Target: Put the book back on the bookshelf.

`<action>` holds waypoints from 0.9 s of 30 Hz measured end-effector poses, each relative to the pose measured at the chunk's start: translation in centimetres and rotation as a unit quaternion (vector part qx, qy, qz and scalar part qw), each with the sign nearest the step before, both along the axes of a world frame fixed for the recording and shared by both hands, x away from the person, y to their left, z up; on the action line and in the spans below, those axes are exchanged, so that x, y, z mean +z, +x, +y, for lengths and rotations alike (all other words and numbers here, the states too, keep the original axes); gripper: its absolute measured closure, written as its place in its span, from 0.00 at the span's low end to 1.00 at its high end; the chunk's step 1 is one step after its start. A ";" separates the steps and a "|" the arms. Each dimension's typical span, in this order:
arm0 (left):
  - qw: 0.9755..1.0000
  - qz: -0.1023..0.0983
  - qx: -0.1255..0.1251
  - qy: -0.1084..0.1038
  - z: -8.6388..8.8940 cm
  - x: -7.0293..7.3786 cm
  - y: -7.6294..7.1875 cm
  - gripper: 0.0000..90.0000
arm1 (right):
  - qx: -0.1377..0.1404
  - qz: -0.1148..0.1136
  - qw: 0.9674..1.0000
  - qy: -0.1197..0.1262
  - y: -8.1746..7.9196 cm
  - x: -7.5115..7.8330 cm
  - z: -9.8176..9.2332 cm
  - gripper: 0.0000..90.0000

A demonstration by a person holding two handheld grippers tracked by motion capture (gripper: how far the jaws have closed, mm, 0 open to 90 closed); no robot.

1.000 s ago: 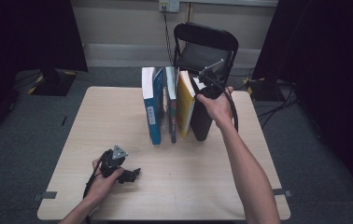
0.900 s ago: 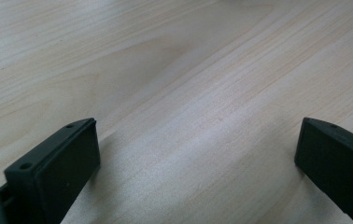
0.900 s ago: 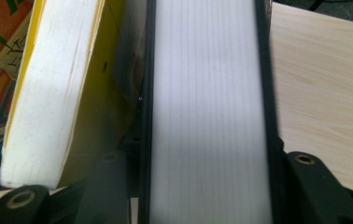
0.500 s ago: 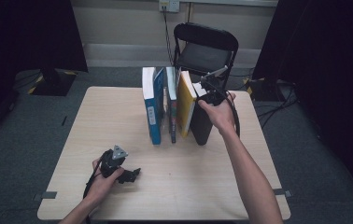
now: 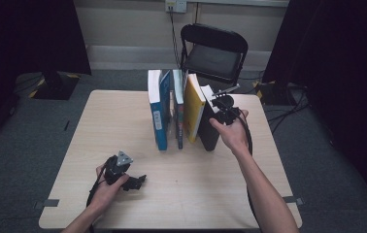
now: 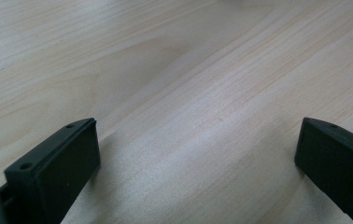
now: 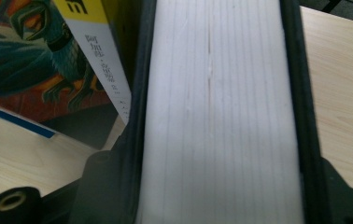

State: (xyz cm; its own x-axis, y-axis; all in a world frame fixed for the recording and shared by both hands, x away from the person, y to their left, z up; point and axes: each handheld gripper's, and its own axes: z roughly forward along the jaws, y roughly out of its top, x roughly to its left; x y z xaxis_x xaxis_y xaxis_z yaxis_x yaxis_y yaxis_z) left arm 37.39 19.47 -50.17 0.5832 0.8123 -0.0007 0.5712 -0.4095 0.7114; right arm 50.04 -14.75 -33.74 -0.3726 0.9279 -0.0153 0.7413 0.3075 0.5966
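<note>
We've got the right tool (image 5: 219, 108) clamped across the black book (image 5: 207, 127) at the row's end; left tool (image 5: 135, 182) rests released on the worktop (image 5: 123, 121). Next, lift it clear, carefully.

Four books stand on one table (image 5: 123, 121): a blue book (image 5: 158, 114), a thin book (image 5: 178, 111), a yellow book (image 5: 192, 109) and a black book (image 5: 208, 127), with one chair (image 5: 214, 51) behind.

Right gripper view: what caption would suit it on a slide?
Right gripper straddling the black book, beside the yellow book.
</note>
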 end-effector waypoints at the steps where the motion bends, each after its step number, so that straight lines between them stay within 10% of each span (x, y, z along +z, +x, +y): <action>1: 1.000 0.000 0.000 0.000 0.0 0.0 0.0 0.00 | 0.000 0.000 1.000 0.000 0.0 0.0 0.0 0.56; 20: 1.000 -0.001 0.002 -0.003 0.0 0.0 0.0 0.00 | -0.021 -0.038 0.999 0.005 1.6 1.1 1.0 0.60; 27: 1.000 0.000 0.000 -0.001 0.0 0.0 0.0 0.00 | -0.023 -0.087 0.996 0.026 1.8 0.5 0.8 0.60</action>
